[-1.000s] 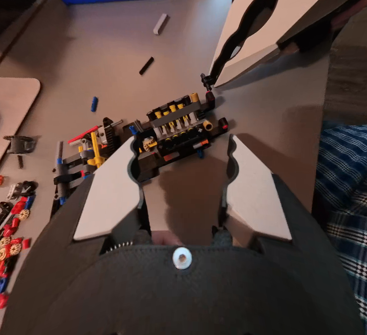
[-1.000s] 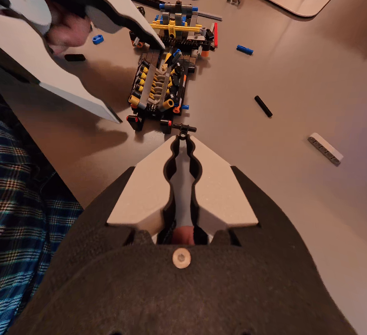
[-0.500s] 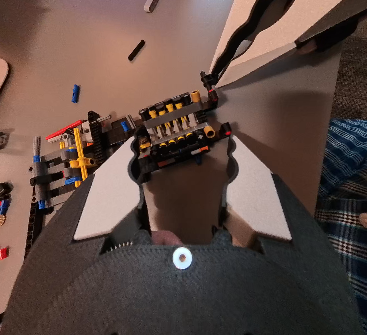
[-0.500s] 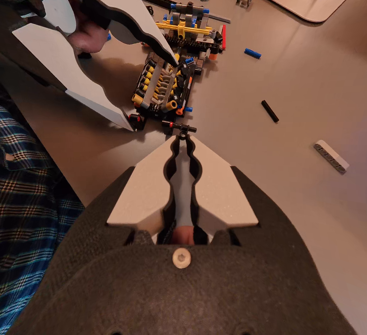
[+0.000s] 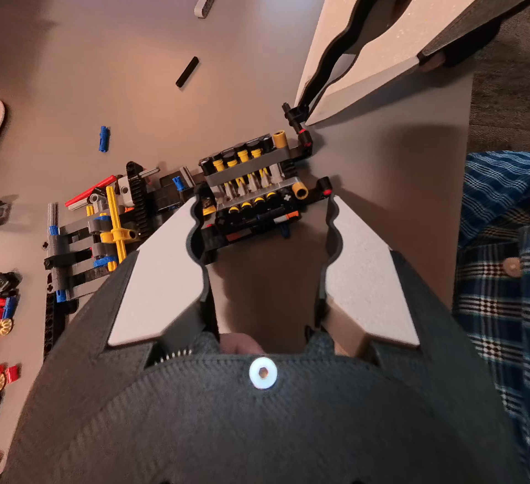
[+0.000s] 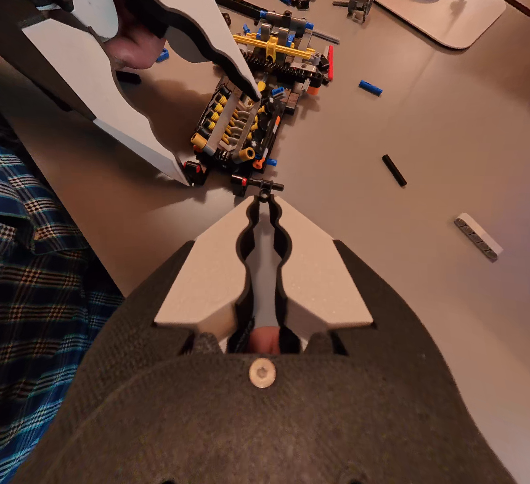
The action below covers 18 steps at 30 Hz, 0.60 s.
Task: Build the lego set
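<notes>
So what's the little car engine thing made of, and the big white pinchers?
The engine block looks like hard, glossy plastic: bright yellow, black and grey moulded pieces with small shiny highlights. The right hand-held gripper has matte white fingers with a faintly grainy surface, probably printed plastic, lined with a dark wavy edge that could be rubber or foam.

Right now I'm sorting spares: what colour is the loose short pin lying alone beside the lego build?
Blue, clearest in the right wrist view.
</notes>
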Each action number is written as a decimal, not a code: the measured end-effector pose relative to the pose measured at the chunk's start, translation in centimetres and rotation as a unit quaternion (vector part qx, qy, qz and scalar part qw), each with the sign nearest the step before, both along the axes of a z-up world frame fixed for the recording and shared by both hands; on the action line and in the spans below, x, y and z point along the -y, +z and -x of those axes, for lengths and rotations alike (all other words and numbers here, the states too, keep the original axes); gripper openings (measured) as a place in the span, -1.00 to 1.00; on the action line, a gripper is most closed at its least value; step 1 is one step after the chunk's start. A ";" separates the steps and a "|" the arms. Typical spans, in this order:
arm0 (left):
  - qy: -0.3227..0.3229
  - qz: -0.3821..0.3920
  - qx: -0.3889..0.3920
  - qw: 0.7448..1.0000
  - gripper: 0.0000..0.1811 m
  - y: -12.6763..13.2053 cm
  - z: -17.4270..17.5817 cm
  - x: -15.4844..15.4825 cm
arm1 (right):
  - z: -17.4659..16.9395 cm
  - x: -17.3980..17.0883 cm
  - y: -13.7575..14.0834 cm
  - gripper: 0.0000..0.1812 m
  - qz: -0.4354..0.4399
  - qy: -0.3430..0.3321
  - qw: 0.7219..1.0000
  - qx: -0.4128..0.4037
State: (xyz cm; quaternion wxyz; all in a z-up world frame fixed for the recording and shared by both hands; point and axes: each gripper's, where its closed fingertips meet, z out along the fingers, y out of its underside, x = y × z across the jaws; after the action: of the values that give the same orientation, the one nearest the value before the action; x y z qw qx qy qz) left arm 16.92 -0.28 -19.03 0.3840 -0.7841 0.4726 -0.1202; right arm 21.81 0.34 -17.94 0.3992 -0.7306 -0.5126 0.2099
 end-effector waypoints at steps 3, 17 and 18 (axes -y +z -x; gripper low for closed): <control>-0.004 -0.001 0.000 1.000 -0.07 0.0 0.1 0.1 | -0.2 -0.1 0.2 -0.95 0.003 -0.005 1.000 -0.008; -0.015 0.001 -0.008 1.000 -0.10 0.0 0.9 0.6 | 0.1 0.8 -0.6 -0.94 -0.011 0.008 1.000 0.027; -0.015 0.002 -0.008 1.000 -0.10 0.0 1.0 0.6 | 0.1 0.8 -0.7 -0.94 -0.012 0.009 0.999 0.030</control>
State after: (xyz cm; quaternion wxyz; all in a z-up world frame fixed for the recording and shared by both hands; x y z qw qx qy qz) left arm 15.95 -0.86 -19.01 0.3772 -0.7782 0.4873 -0.1206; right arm 21.70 -0.48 -18.65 0.3906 -0.7273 -0.5332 0.1849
